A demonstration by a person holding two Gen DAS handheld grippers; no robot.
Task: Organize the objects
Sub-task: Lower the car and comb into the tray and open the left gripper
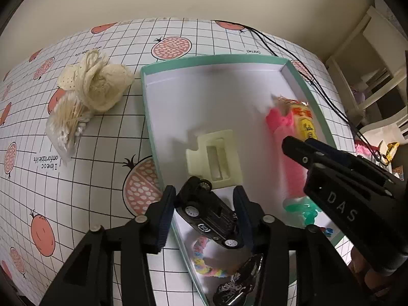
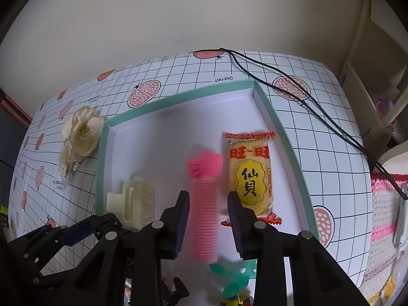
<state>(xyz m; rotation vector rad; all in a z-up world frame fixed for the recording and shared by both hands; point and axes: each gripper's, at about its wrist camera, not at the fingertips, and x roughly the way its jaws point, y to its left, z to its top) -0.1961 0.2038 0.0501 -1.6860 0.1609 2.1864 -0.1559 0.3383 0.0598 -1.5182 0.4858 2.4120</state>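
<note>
A teal-rimmed white box [image 1: 204, 60] lies on the fruit-print table. My left gripper [image 1: 204, 211] hangs over its near left corner, open, with a black toy car [image 1: 207, 214] tilted between the fingers. My right gripper [image 2: 207, 219] is open too. A blurred pink ribbed tube [image 2: 204, 216] sits between its fingers with a gap on each side. A yellow snack packet [image 2: 251, 176] lies just right of the tube. Also in the box are a cream hair claw [image 1: 216, 158], a green plastic piece [image 1: 303, 210], a pastel bracelet [image 1: 204, 257] and a dark metal clip [image 1: 239, 280].
Left of the box lie a cream crocheted cloth [image 1: 99, 84] and a bag of cotton swabs [image 1: 68, 125]. A black cable [image 1: 293, 58] runs past the box's far right corner. A white chair [image 1: 369, 58] stands beyond the table's right edge.
</note>
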